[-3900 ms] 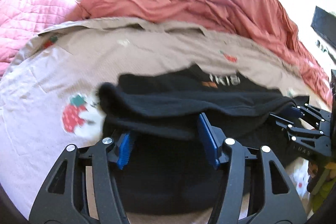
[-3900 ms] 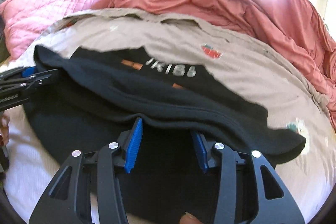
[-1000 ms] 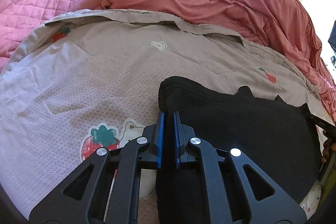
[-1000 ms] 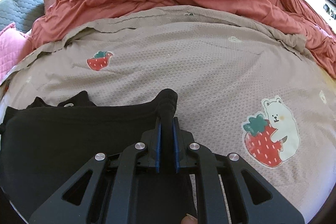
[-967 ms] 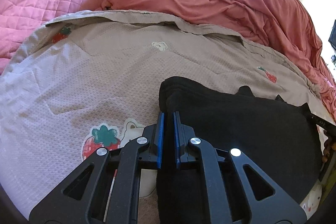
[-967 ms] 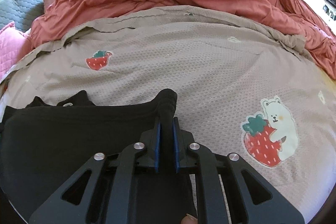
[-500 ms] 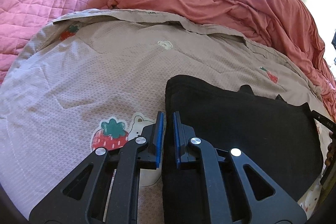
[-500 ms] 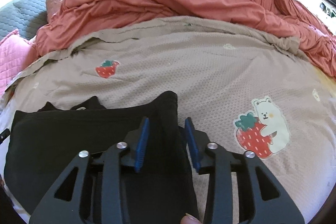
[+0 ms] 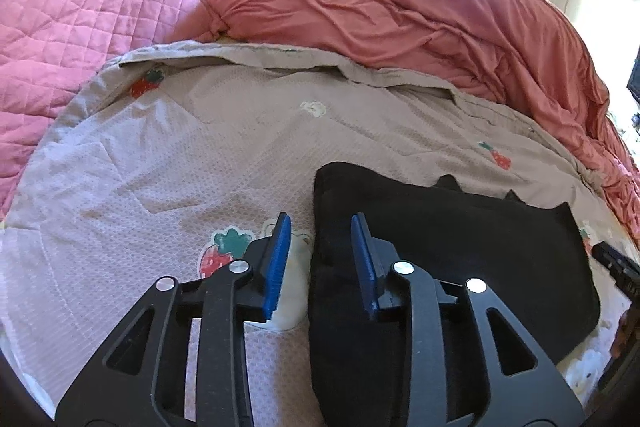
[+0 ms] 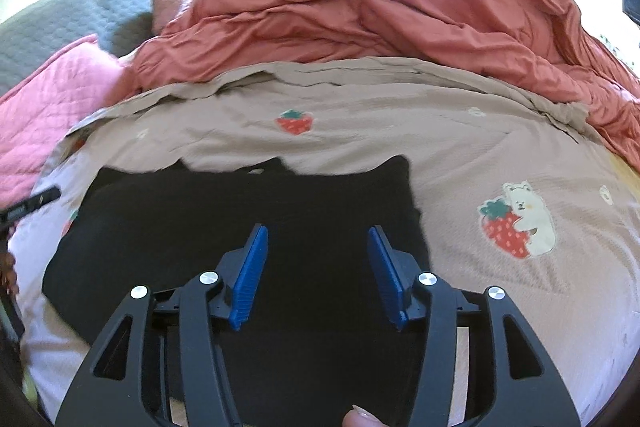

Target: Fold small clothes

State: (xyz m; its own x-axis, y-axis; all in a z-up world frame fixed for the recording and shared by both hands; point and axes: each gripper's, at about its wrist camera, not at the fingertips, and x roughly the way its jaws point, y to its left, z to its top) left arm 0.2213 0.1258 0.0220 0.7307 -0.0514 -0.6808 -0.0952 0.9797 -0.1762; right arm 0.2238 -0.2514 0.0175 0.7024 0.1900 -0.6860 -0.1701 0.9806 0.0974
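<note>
The folded black cotton garment (image 9: 460, 251) lies flat on the beige strawberry-print bedspread (image 9: 180, 163). Both the left hand-held gripper (image 9: 320, 259) and the right hand-held gripper (image 10: 316, 267) have just been opening; their jaws stand apart, gripping nothing.

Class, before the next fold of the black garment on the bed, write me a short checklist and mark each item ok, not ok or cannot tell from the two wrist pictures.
1. Left tongs released: ok; the jaws have just been opening, with the edge of the black garment between the pads, unpressed.
2. Right tongs released: ok; the jaws have just been opening above the cloth, nothing pinched.
3. Garment lying flat on the strawberry-print cover: ok, no bunching visible.
4. Folded edges lined up: cannot tell; small points jut out at the far edge.
5. Near edge of the garment: cannot tell, hidden under the tongs.
</note>
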